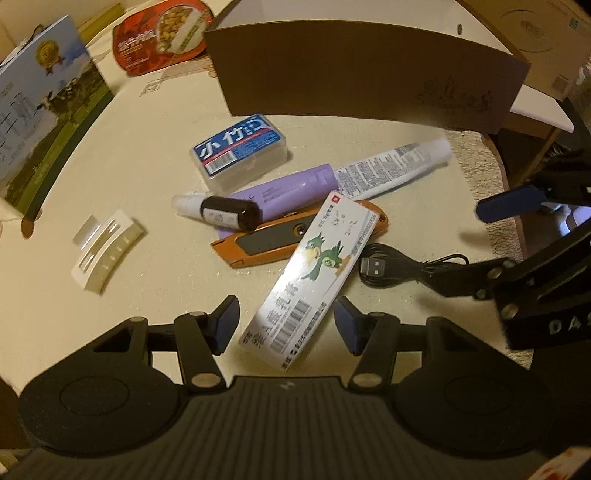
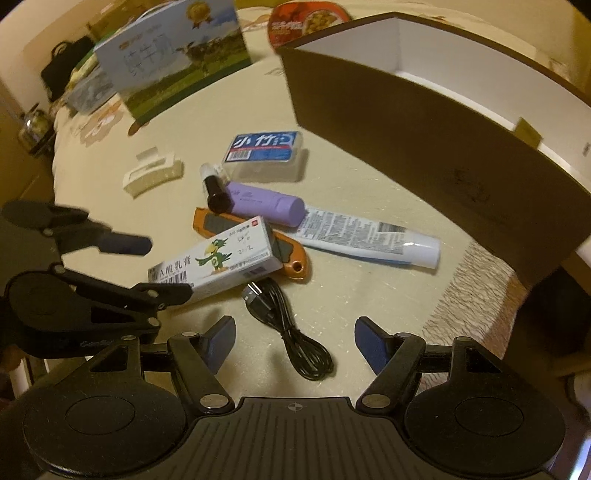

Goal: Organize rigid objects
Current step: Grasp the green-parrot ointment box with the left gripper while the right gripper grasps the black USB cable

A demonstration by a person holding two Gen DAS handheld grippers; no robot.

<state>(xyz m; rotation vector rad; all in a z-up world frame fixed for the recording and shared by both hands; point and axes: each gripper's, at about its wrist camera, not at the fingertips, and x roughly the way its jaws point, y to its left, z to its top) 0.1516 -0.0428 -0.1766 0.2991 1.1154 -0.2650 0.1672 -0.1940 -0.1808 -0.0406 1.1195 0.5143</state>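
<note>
Rigid objects — a loose heap on the cream cloth-covered table (image 1: 155, 147), in front of the brown cardboard box with a white interior (image 2: 424, 122).

Long white carton printed with a green parrot (image 1: 310, 269): lies slantwise on the orange utility knife with a grey grip (image 1: 258, 240), its near end between the left gripper (image 1: 286, 325) fingers. Jaws spread; the blue pads do not touch the carton.

Lilac and white squeeze tube (image 1: 332, 181): behind the knife, its white end toward the box.

Small black bottle with a white cap (image 1: 218, 210): rests against the lilac end of the tube.

Clear plastic case with a blue label (image 1: 240, 151): just behind the tube, apart from the box.

Coiled black USB cable (image 2: 291, 328): beside the carton and knife, below the right gripper (image 2: 295, 343). Jaws spread, nothing between the pads.

White slotted plastic piece (image 1: 107, 251): alone, well left of the heap.

Blue and green printed carton (image 1: 40, 122) and red food tray (image 1: 162, 33): at the far side of the table.
</note>
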